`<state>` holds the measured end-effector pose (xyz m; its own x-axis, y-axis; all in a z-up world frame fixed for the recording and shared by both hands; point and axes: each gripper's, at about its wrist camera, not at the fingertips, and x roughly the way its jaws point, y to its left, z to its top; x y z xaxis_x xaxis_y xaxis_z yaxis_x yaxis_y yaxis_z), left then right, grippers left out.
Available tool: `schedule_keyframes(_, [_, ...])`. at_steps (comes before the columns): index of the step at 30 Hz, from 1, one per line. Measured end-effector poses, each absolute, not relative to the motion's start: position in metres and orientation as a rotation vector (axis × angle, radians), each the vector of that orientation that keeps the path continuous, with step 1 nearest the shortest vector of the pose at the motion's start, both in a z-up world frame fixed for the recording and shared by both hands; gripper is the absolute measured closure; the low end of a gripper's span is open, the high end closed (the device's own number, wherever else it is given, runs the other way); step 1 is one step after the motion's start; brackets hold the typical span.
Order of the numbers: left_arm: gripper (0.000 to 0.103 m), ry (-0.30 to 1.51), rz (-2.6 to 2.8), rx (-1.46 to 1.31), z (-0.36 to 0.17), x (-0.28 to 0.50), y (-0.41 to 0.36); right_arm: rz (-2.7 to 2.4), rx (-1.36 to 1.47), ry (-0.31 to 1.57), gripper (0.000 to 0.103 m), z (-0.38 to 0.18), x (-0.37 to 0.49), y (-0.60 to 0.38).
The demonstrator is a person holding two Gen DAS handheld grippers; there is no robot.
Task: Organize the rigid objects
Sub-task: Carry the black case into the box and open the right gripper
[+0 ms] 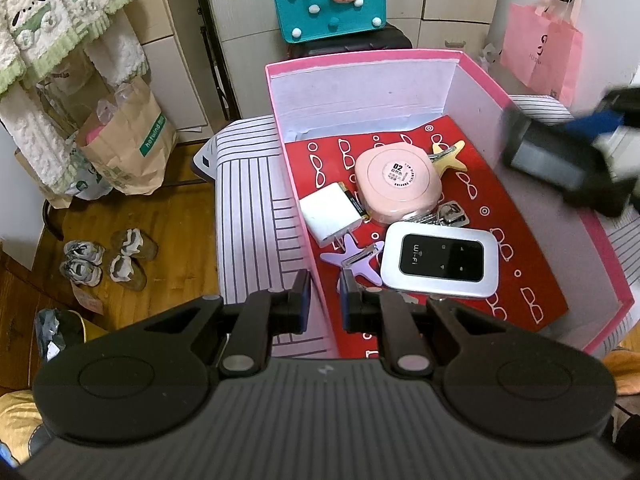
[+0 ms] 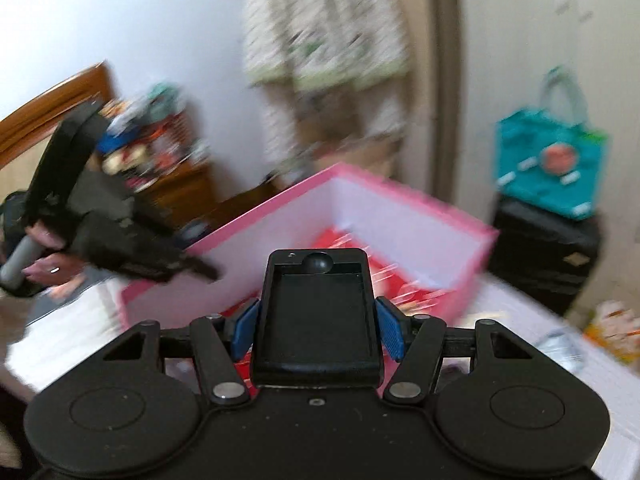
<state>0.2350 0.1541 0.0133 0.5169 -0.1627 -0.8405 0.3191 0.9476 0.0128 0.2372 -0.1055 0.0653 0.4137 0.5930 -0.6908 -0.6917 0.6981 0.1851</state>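
A pink box [image 1: 360, 80] with a red patterned floor stands on a striped cloth. Inside lie a white-and-black Wi-Fi router [image 1: 440, 260], a pink rounded case [image 1: 396, 186], a white charger [image 1: 330, 214], a battery [image 1: 354, 202], a purple star clip [image 1: 352, 260], a yellow star clip [image 1: 448, 156] and a metal clasp [image 1: 452, 214]. My left gripper [image 1: 325, 300] is shut on the box's near left wall. My right gripper [image 2: 316, 320] is shut on a black rectangular holder [image 2: 316, 312], up above the box's right side; from the left it shows as a blur [image 1: 548, 160].
A teal felt bag [image 1: 328, 0] sits on a dark case behind the box. A pink paper bag [image 1: 540, 52] hangs at the right. Brown paper bags [image 1: 128, 144] and shoes [image 1: 104, 260] are on the wooden floor at the left. A hand [image 2: 40, 240] holds the left gripper.
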Motion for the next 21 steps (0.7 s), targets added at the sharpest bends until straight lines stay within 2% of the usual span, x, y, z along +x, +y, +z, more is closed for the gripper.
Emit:
schedule_keyframes(4, [0.091,0.992,-0.295,0.174,0.014,0.236,0.155,0.898,-0.169,0.949,0.037,0.042,0.249,-0.065])
schedule_keyframes(9, [0.091,0.998,-0.306,0.166,0.015,0.238,0.156,0.907,-0.259,1.018,0.037,0.02,0.261,-0.036])
schedule_keyframes(16, [0.091,0.995,-0.321,0.172,0.014,0.238,0.158,0.859,-0.334,1.06,0.037,0.005,0.277,-0.022])
schedule_keyframes(21, [0.091,0.995,-0.329,0.166,0.014,0.238,0.158,0.757,-0.394,0.998,0.034,0.009,0.281,-0.026])
